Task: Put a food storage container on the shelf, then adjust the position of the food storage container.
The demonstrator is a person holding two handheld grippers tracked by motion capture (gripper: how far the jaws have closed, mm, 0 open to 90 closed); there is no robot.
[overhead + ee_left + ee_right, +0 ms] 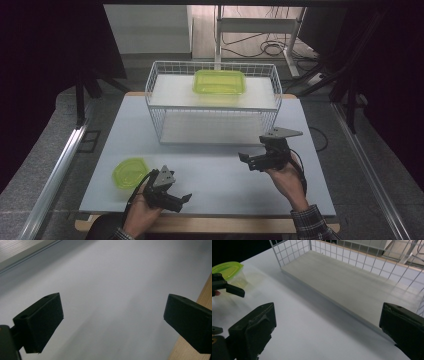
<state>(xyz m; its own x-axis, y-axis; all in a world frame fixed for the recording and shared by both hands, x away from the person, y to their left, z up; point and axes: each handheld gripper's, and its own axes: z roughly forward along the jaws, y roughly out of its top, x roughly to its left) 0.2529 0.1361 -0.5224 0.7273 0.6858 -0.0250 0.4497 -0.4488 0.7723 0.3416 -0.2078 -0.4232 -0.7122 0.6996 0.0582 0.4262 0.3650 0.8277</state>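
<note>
A yellow-green rectangular container [219,81] sits on the top shelf of a white wire rack [152,80]. A smaller lidded yellow-green container [129,172] stands on the white table near its front left, and it is at the upper left of the right gripper view [227,269]. My left gripper [181,201] is just right of that small container, near the front edge, open and empty [112,307]. My right gripper [246,162] hovers in front of the rack's right half, open [327,315], facing the lower shelf [352,287].
The rack [292,251] takes up the back middle of the table [215,175]. A wooden edge [202,302] runs along the table's front. A metal rail [60,165] lies on the floor at the left, and cables [270,47] trail behind the rack.
</note>
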